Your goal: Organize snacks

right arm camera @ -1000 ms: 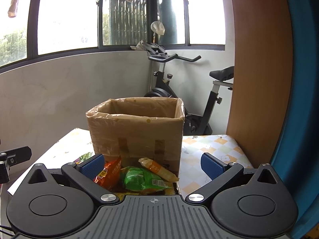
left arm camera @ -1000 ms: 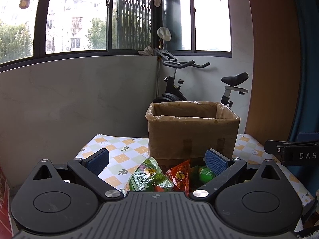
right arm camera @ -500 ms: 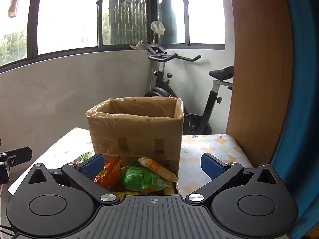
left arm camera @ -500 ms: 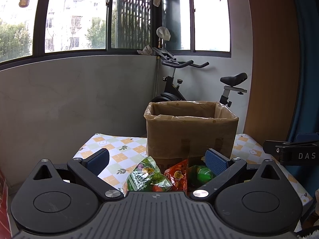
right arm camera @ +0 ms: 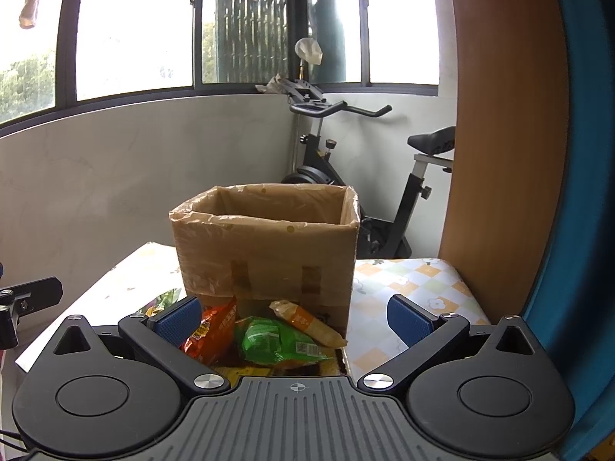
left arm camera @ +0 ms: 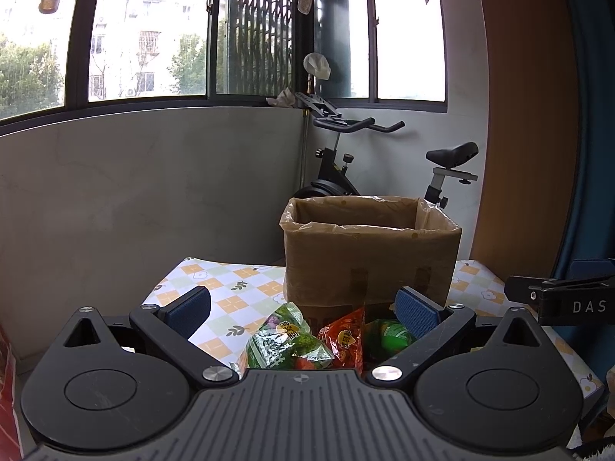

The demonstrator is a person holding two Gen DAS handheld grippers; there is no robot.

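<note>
Nothing packed yet: shiny snack bags (right arm camera: 276,340) lying before the brown cardboard box (right arm camera: 265,246), both hand-held grippers (left arm camera: 303,305) (right arm camera: 294,317) wide open, empty.

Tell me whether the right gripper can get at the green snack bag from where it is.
Probably yes. The right gripper is open, and the green snack bag lies between its fingers in front of the cardboard box, with nothing covering its top; only the orange packet rests against it.

Bright daylight is coming in through the windows (left arm camera: 146,34), glaring white. Edges are bending round. Everything is looking sharp.
</note>
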